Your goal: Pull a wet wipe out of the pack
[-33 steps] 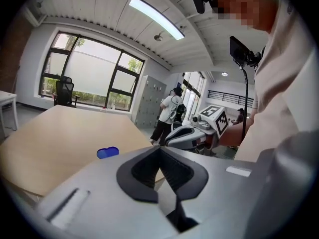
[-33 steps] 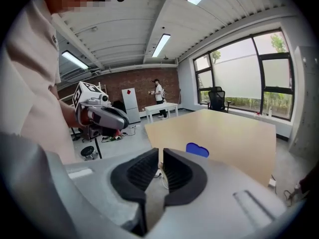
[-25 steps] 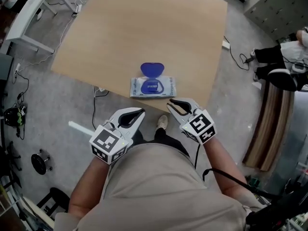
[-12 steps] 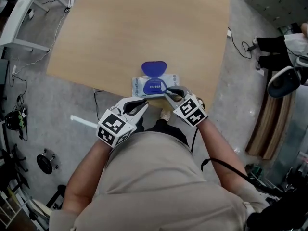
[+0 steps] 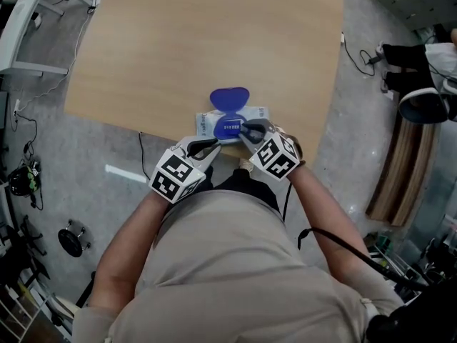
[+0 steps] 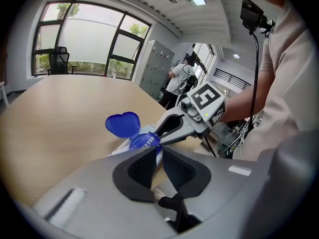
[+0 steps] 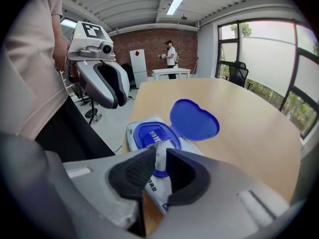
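Note:
A white wet wipe pack (image 5: 206,124) lies at the near edge of the wooden table (image 5: 214,34), its blue heart-shaped lid (image 5: 228,98) flipped open toward the far side. My right gripper (image 5: 245,128) sits over the blue opening. In the right gripper view a white wipe (image 7: 159,159) stands up between the jaws of the right gripper (image 7: 159,152), which is shut on it, with the lid (image 7: 193,119) behind. My left gripper (image 5: 216,143) hovers at the pack's front left, shut with nothing in it. The left gripper (image 6: 158,148) points at the right gripper (image 6: 158,137) and the lid (image 6: 123,124).
The table's front edge runs just under both grippers, with grey floor and my own shoe below it. A seated person's shoes (image 5: 421,104) are at the right, a white desk (image 5: 21,27) at the far left. A person (image 7: 170,51) stands by a far table.
Both grippers have moved forward from in front of my body to the pack. The right one now reaches the blue opening and holds a wipe; the left one stops at the pack's front.

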`<action>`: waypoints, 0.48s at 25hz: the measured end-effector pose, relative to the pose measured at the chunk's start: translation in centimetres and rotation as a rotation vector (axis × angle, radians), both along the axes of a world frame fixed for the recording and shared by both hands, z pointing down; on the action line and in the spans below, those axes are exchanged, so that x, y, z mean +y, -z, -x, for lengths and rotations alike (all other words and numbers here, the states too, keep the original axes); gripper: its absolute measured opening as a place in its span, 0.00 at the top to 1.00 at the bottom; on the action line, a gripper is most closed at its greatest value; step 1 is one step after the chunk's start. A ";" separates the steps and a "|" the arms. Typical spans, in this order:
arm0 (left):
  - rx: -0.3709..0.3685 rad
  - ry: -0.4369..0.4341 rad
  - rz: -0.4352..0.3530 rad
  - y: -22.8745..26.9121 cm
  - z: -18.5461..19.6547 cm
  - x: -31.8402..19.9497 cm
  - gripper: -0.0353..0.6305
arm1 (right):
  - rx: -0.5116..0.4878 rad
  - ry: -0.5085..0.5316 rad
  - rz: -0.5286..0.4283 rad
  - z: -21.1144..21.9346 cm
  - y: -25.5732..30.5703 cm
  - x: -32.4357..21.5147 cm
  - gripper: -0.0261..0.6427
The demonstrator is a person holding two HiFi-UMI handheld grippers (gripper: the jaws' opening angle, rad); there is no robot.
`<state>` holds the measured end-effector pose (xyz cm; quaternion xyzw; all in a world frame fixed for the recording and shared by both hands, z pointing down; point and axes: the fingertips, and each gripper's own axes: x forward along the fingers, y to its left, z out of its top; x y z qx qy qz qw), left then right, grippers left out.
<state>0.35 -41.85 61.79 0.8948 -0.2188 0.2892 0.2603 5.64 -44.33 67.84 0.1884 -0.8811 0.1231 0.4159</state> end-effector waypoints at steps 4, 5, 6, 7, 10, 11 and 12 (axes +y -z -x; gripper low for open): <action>-0.030 -0.018 0.035 -2.4 0.0 -0.3 0.88 | 0.009 0.029 -0.004 0.9 -0.4 -0.1 0.88; -0.035 -0.016 0.043 -2.9 0.1 -0.4 0.88 | 0.010 0.032 -0.001 1.1 -0.4 -0.1 0.88; -0.039 -0.014 0.050 -3.3 0.1 -0.6 0.88 | 0.013 0.035 0.002 1.3 -0.5 -0.2 0.88; -0.043 -0.012 0.057 -3.6 0.1 -0.7 0.88 | 0.019 0.036 0.006 1.4 -0.6 -0.2 0.88; -0.057 -0.018 0.076 -4.8 0.0 -0.7 0.88 | 0.040 0.038 0.013 1.4 -0.9 -0.2 0.88; -0.064 -0.023 0.081 -5.2 -0.2 -0.7 0.88 | 0.043 0.037 0.013 1.3 -1.0 -0.2 0.88; -0.070 -0.028 0.085 -5.6 -0.3 -0.7 0.88 | 0.044 0.036 0.012 1.3 -1.1 -0.2 0.88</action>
